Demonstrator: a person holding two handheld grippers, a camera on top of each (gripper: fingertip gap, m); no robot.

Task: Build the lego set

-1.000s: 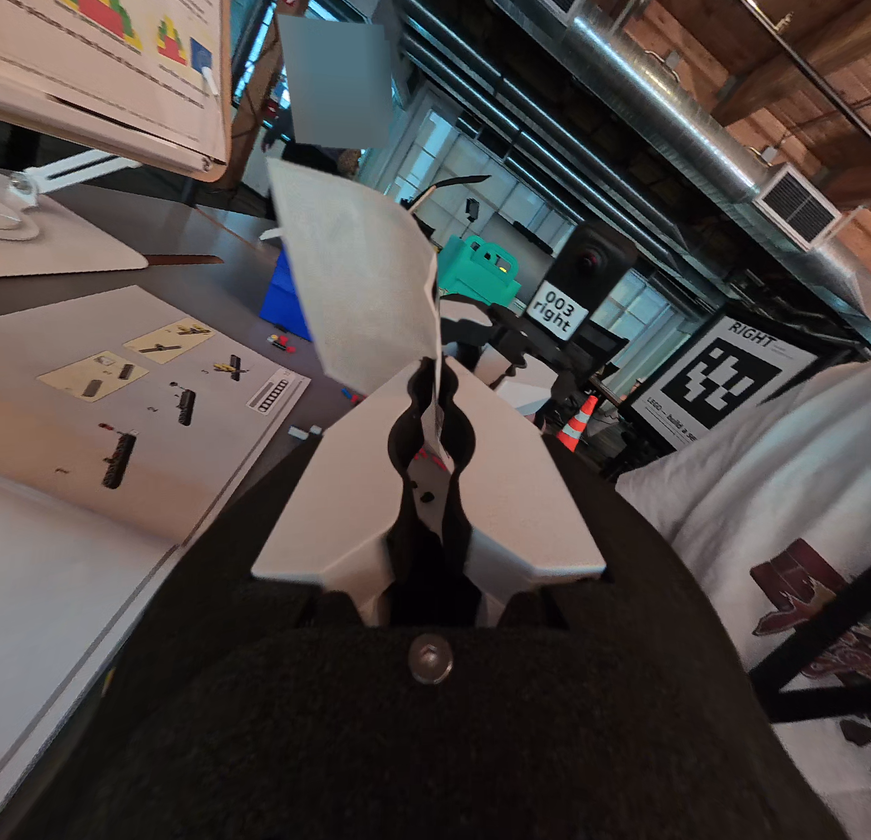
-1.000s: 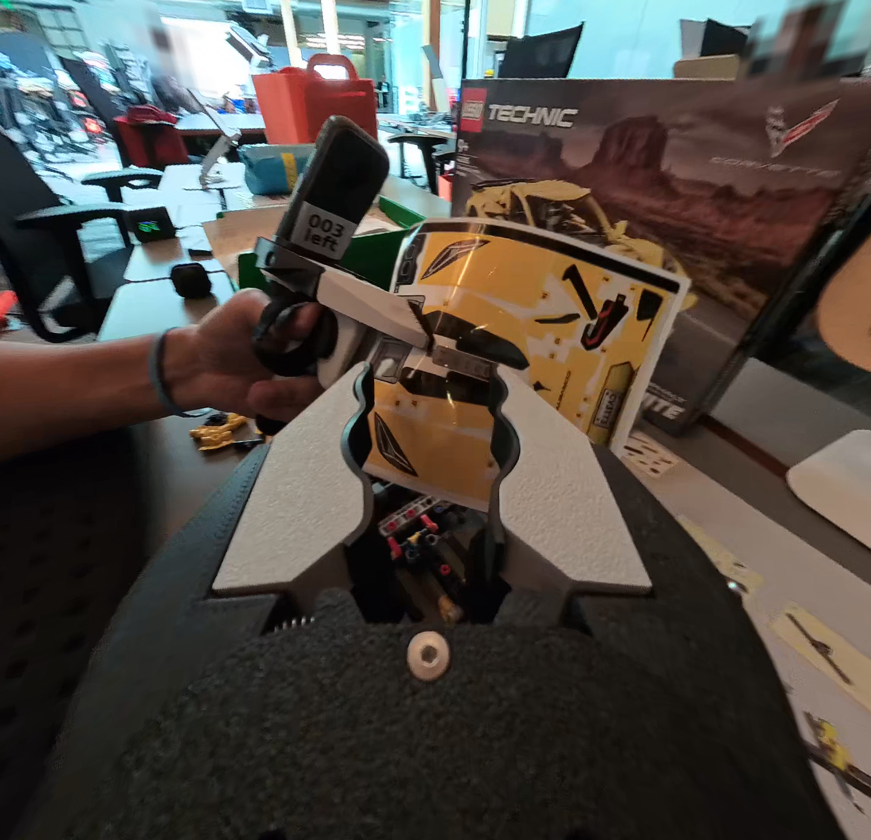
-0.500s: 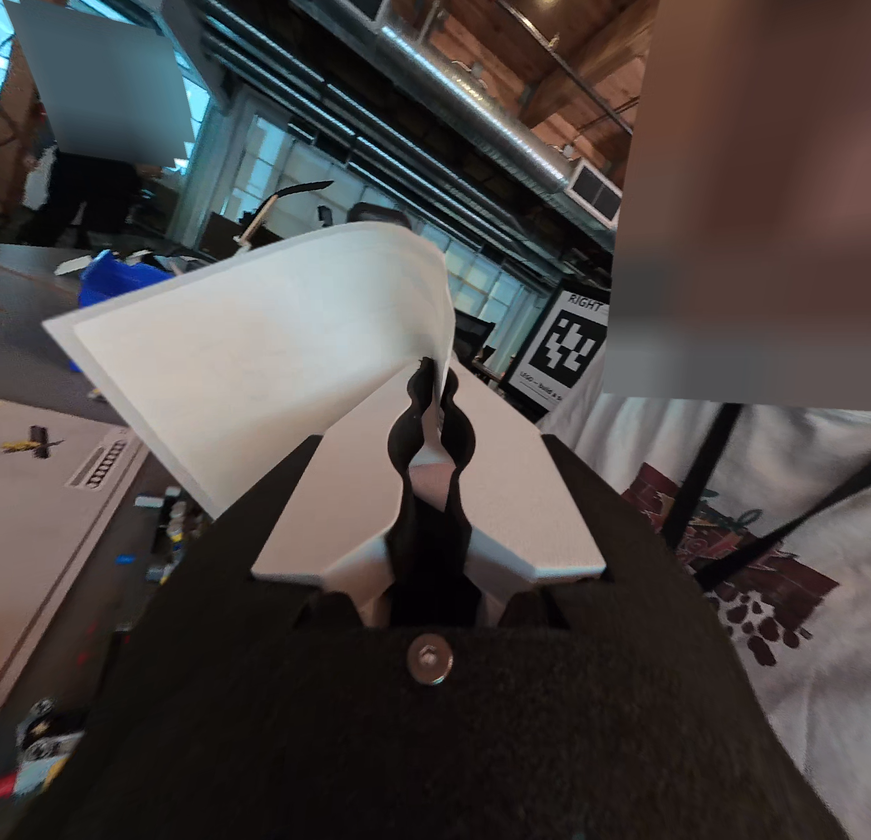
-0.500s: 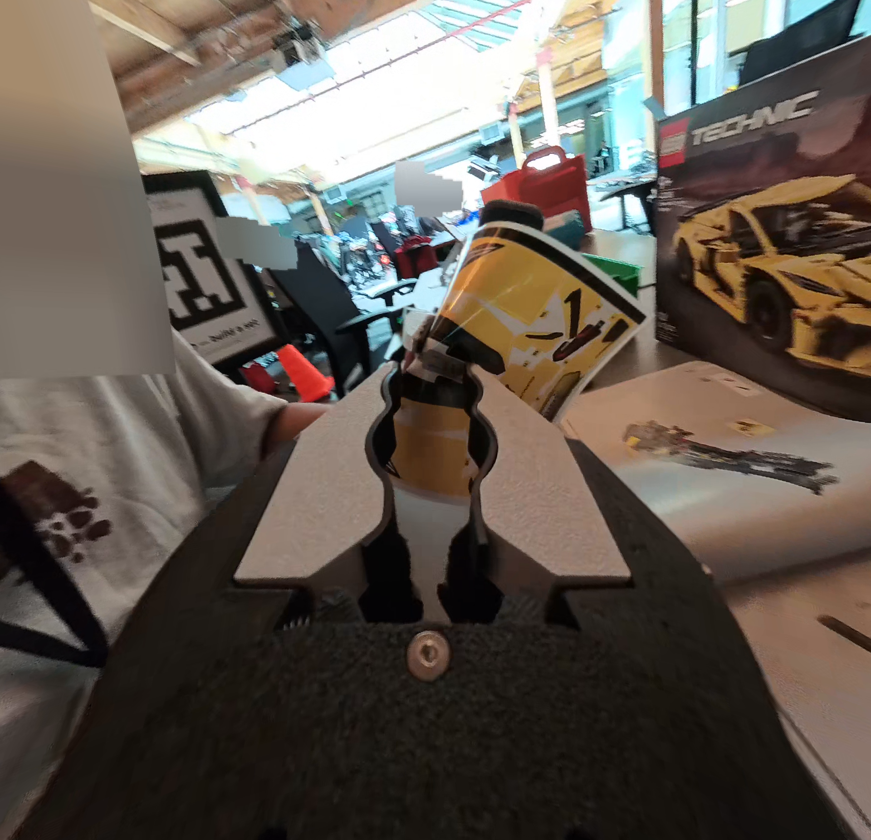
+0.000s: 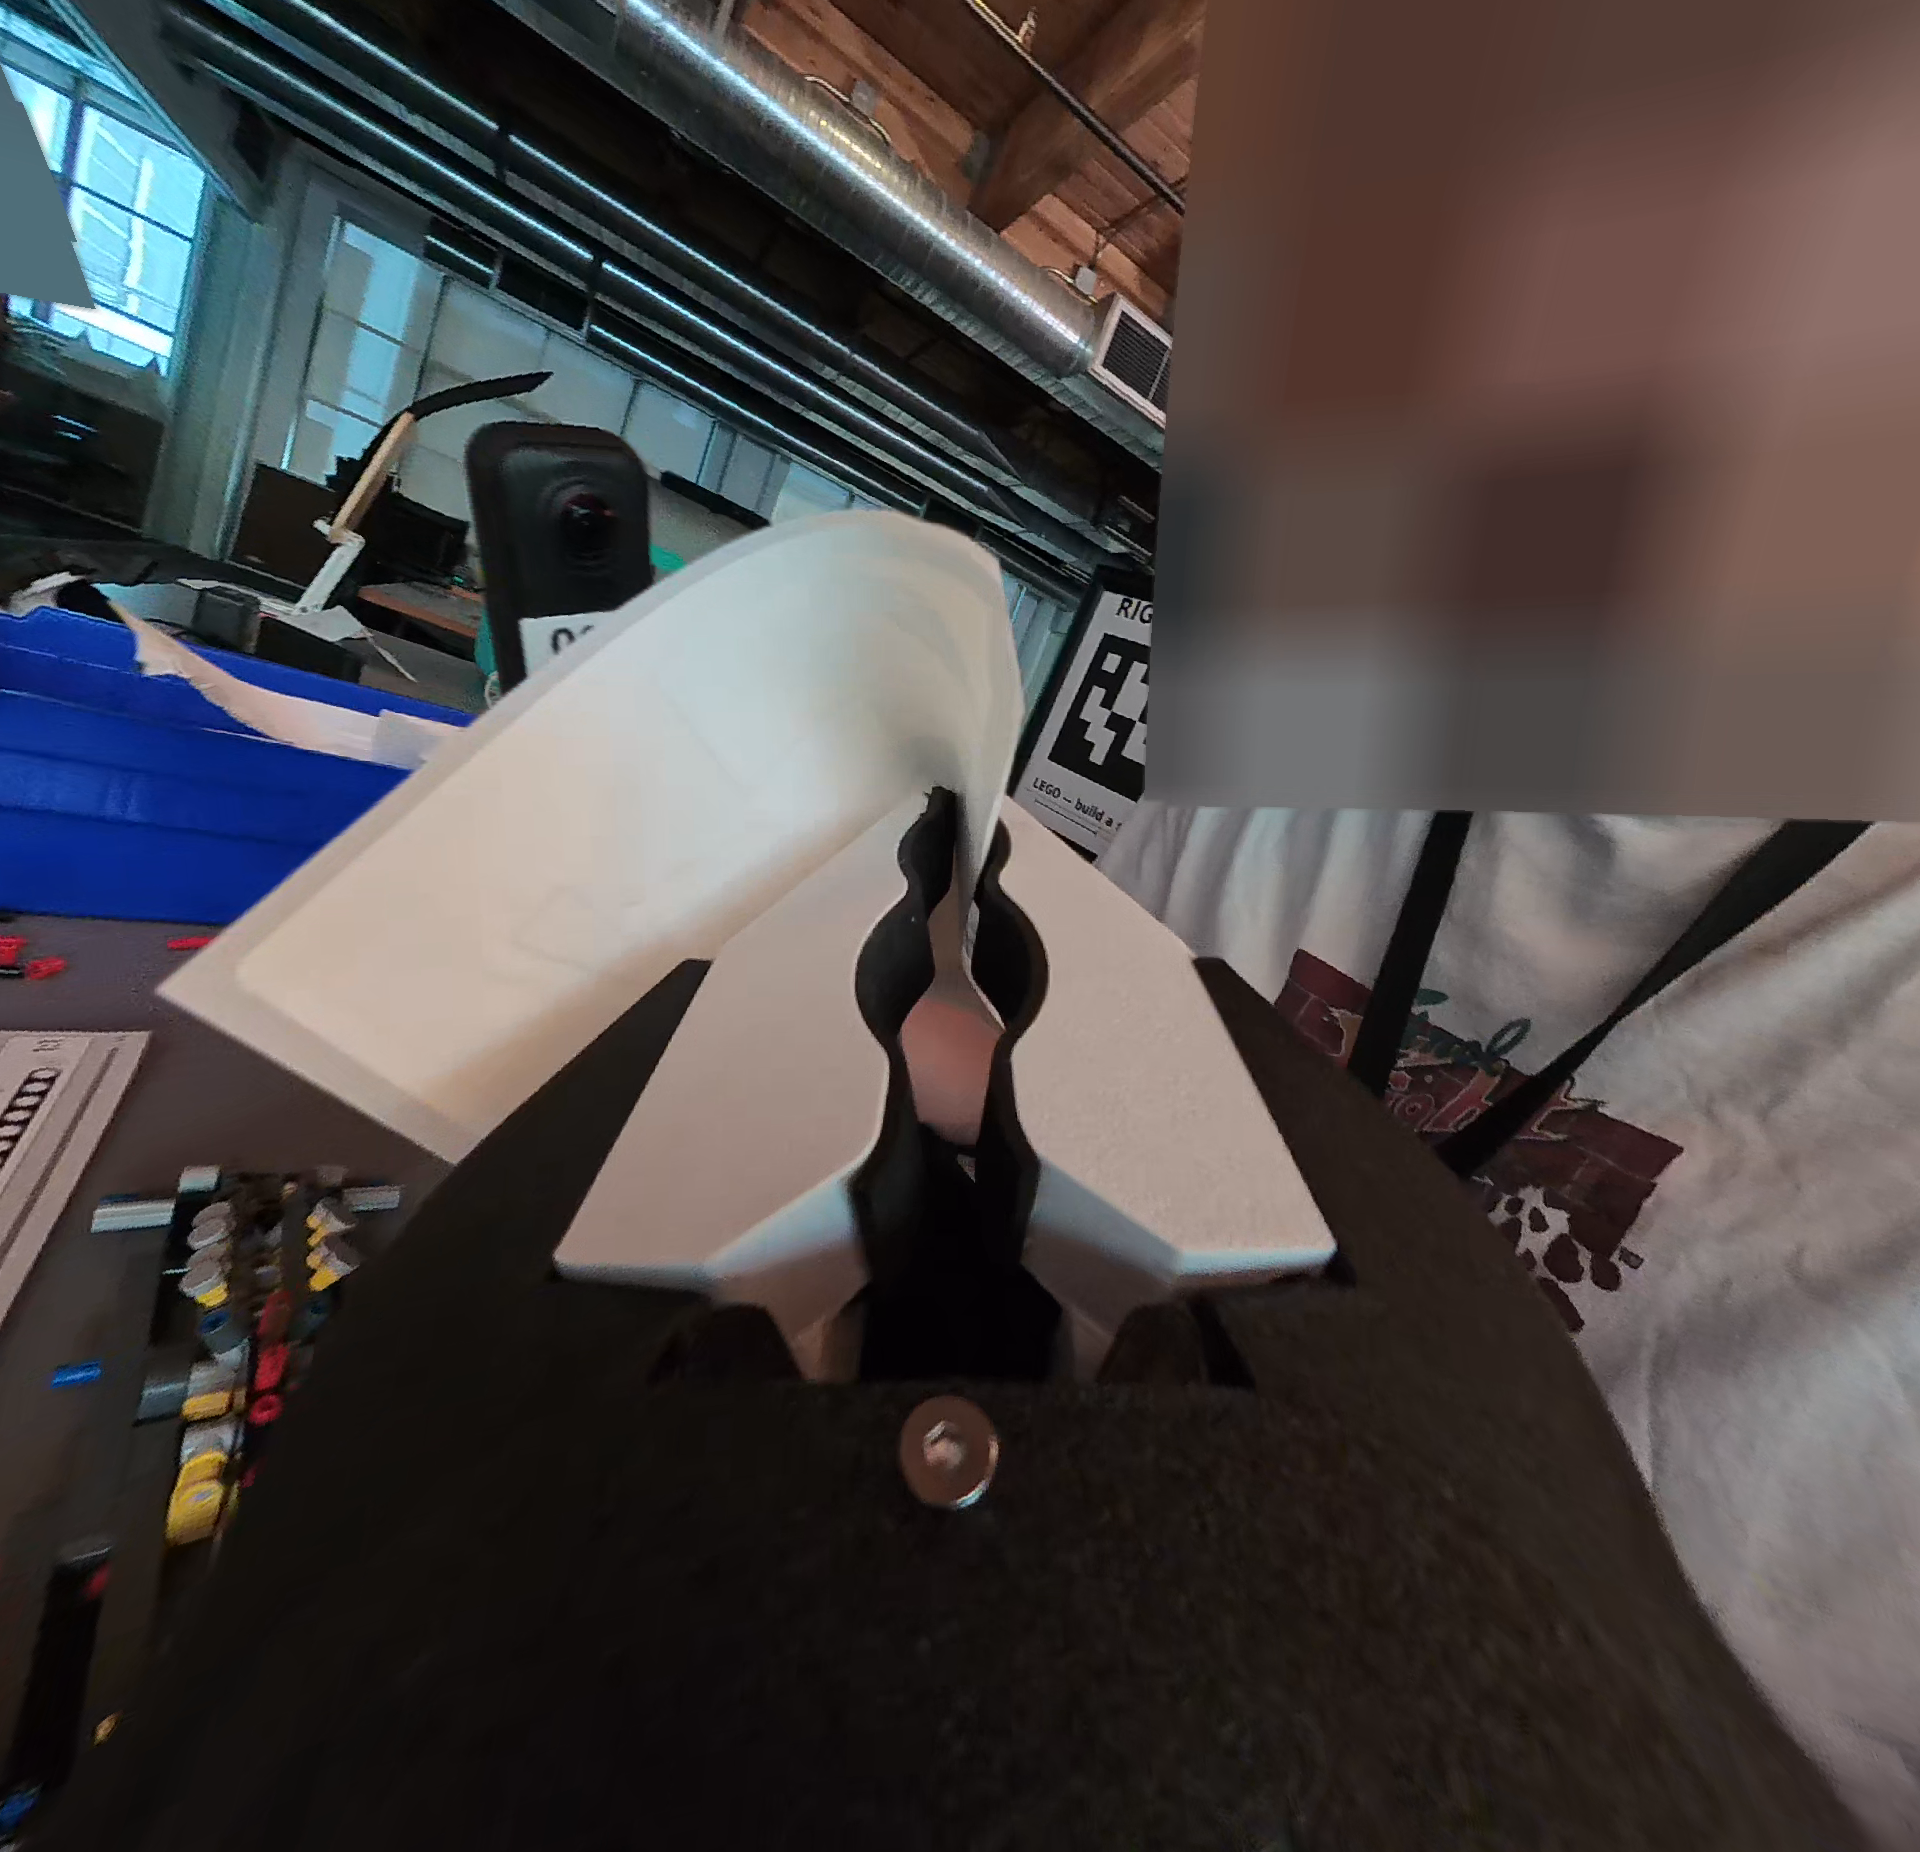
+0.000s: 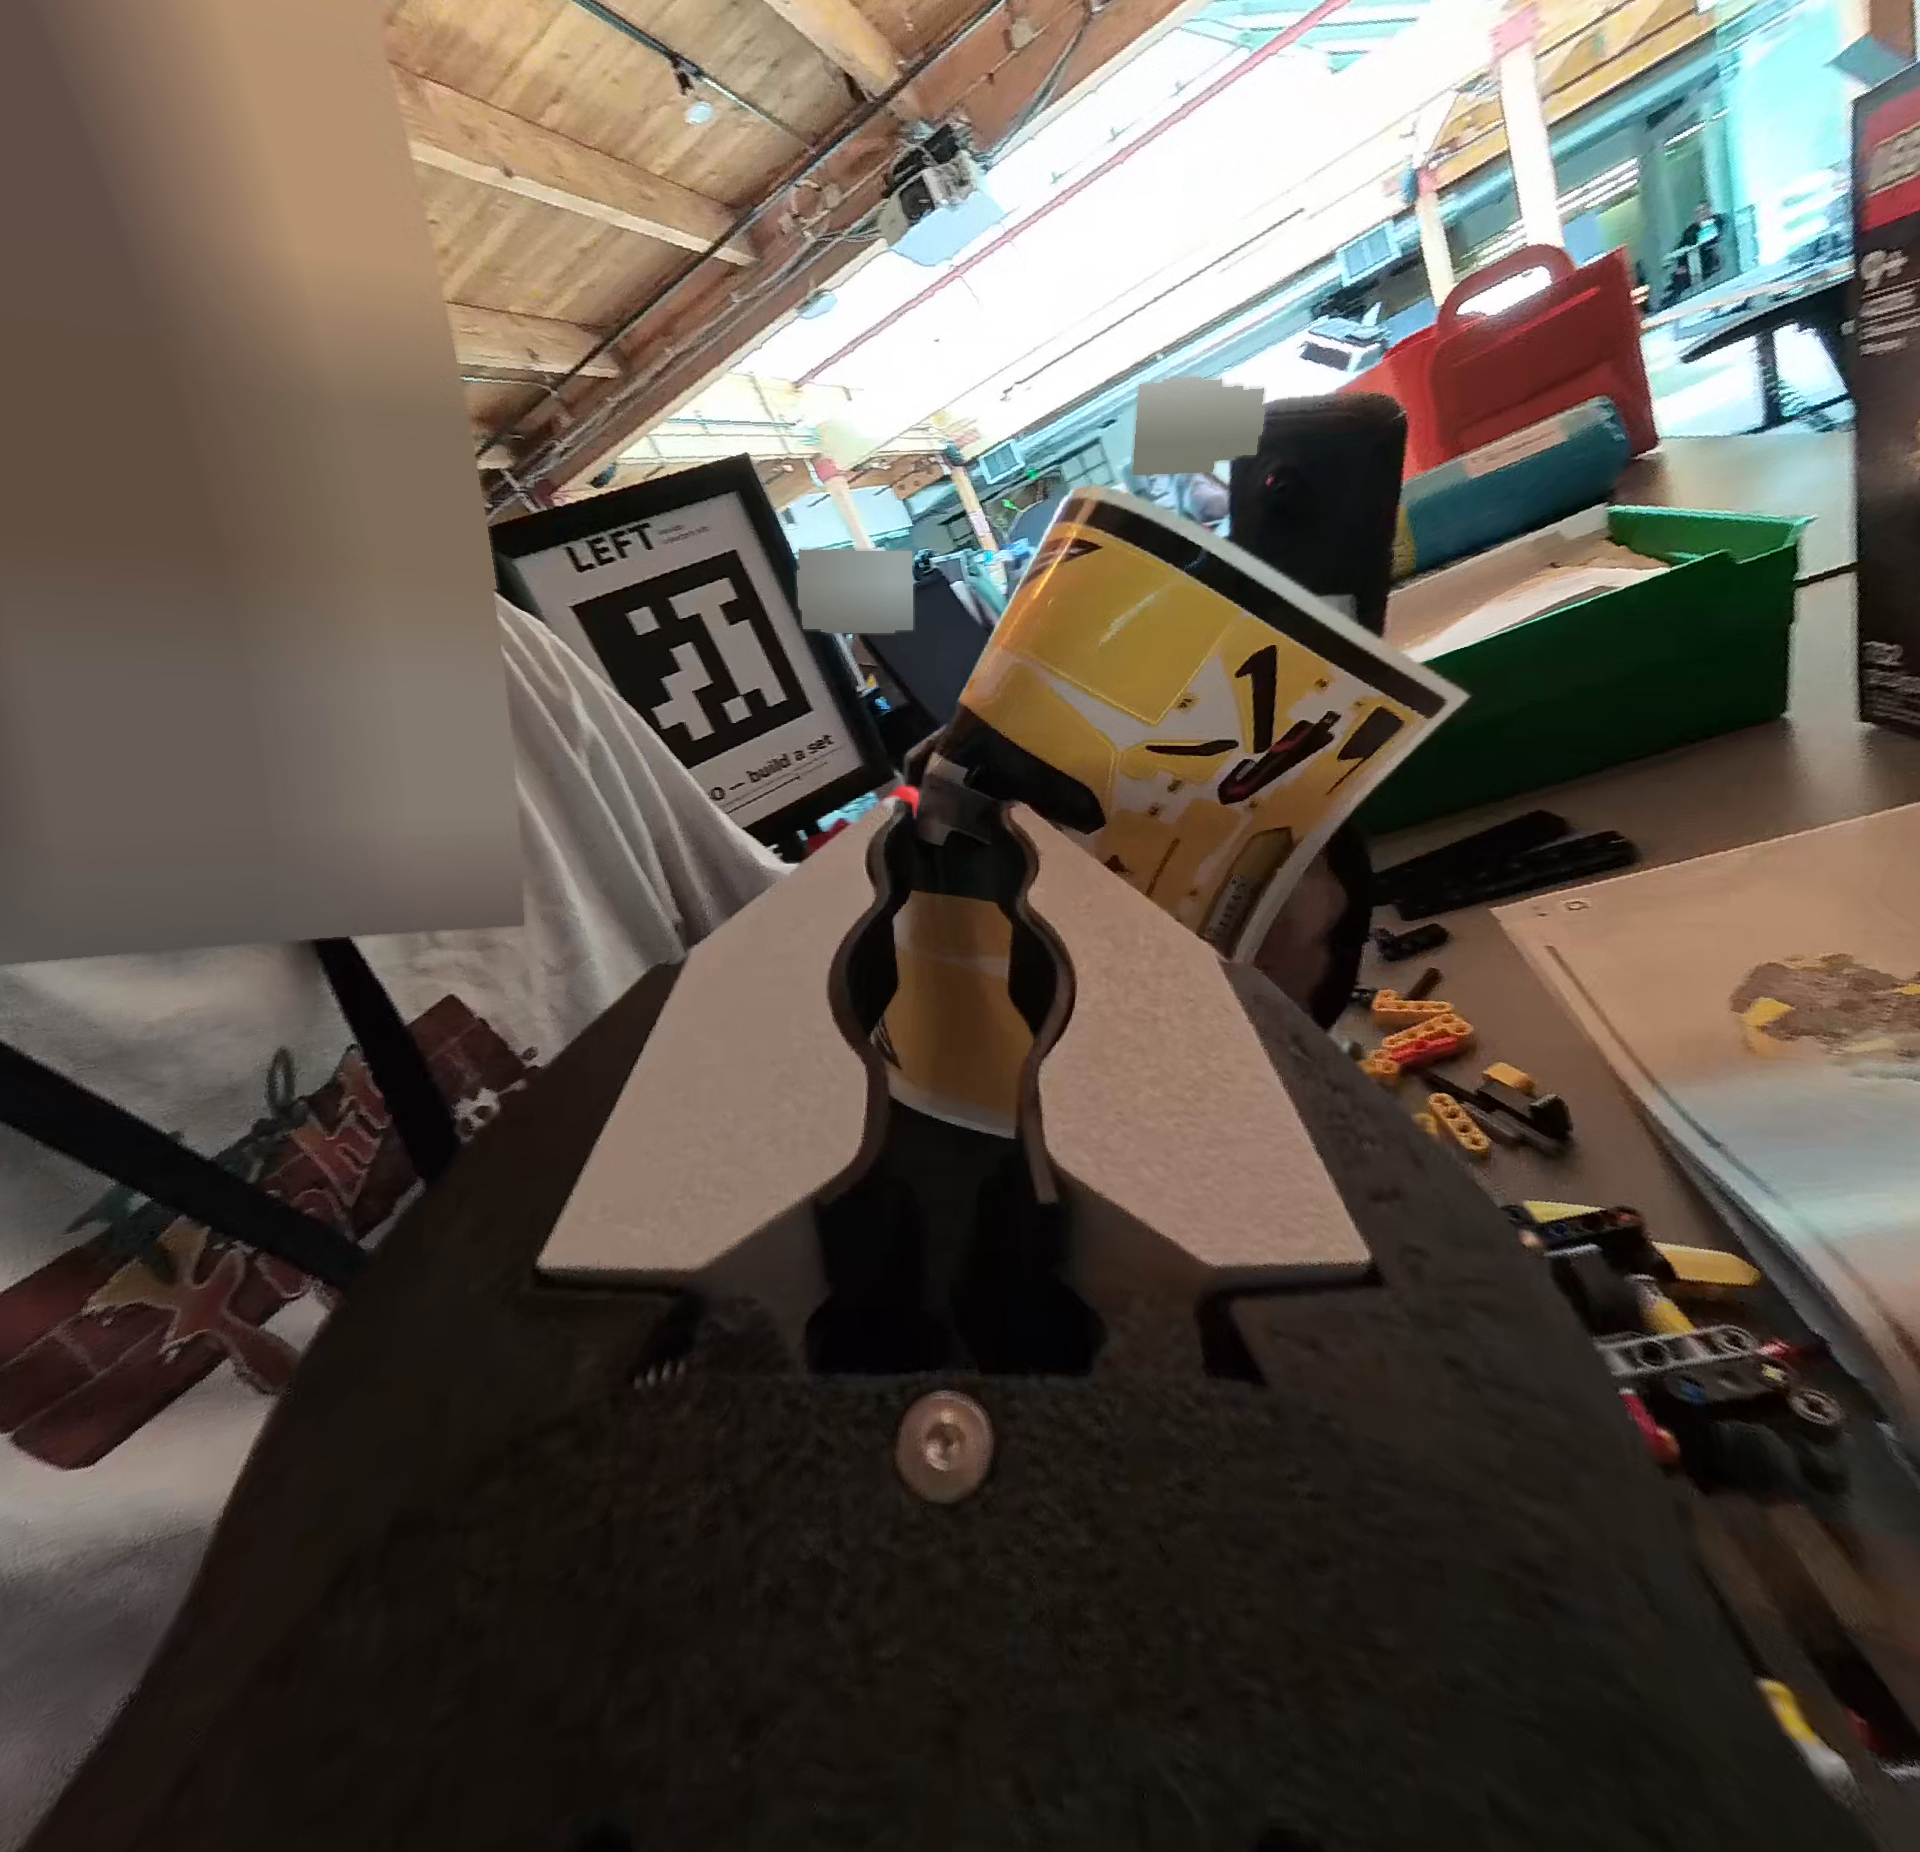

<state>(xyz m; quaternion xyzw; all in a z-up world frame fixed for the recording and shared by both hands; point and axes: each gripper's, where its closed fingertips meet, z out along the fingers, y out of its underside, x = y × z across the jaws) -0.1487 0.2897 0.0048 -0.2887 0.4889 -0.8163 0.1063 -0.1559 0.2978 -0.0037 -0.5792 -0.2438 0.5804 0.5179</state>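
Observation:
A sticker sheet, yellow and black on its printed face [image 6: 1174,722] and plain white on its back [image 5: 644,846], is held up in the air between both grippers. My left gripper [image 5: 951,815] is shut on one edge of the sheet, which curls away to the left. My right gripper [image 6: 951,826] is shut on the sheet's lower corner, where a small grey sticker sits at the fingertips. The left gripper's black camera body [image 6: 1320,514] shows behind the sheet. Loose yellow and black Lego pieces [image 6: 1455,1064] and a partly built assembly [image 6: 1662,1324] lie on the table.
An open instruction booklet [image 6: 1766,1023] lies at the right, with a green bin [image 6: 1621,639] and the set's box [image 6: 1886,452] behind it. A blue bin [image 5: 156,784] and sorted small pieces [image 5: 249,1314] are at the left. A person in a white shirt [image 5: 1558,1075] is close by. Left and right tips are no more than a few centimetres apart.
Both grippers swung the sheet up and round toward the person. The right jaws went from wide open to shut on the sheet's corner. The sheet now curls more.

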